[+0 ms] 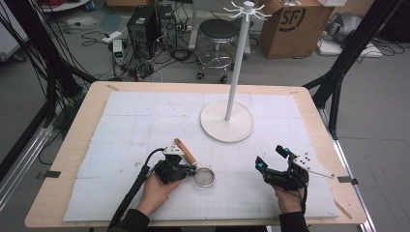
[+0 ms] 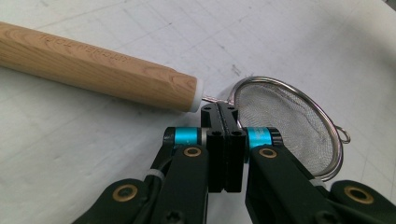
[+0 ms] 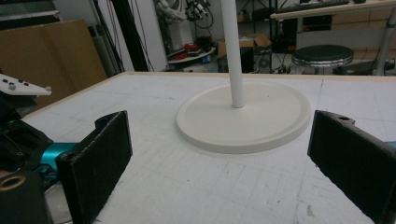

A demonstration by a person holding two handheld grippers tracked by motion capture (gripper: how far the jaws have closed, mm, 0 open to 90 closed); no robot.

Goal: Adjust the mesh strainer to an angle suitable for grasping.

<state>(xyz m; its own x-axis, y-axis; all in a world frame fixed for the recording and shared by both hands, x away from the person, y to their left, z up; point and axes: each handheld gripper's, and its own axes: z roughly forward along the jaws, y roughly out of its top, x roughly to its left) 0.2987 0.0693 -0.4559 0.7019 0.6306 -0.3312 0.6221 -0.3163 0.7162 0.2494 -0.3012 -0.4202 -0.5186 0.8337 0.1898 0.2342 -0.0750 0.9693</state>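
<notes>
A small wire-mesh strainer lies on the white mat, its mesh bowl (image 1: pixel 204 177) to the right and its wooden handle (image 1: pixel 185 151) angled up and to the left. In the left gripper view the handle (image 2: pixel 98 70) ends in a white collar, and the mesh bowl (image 2: pixel 285 121) sits just beyond the jaws. My left gripper (image 1: pixel 192 170) (image 2: pixel 224 114) is shut on the strainer's thin wire neck, where the handle meets the rim. My right gripper (image 1: pixel 270 155) (image 3: pixel 219 126) is open and holds nothing, about a hand's width right of the strainer.
A white hook stand has a round base (image 1: pixel 226 122) (image 3: pixel 243 121), a tall pole (image 1: pixel 237 63) and hooks on top (image 1: pixel 247 9); it stands behind both grippers at mid-table. The table's front edge (image 1: pixel 193 224) is near the hands. Stool, boxes and cables sit on the floor beyond.
</notes>
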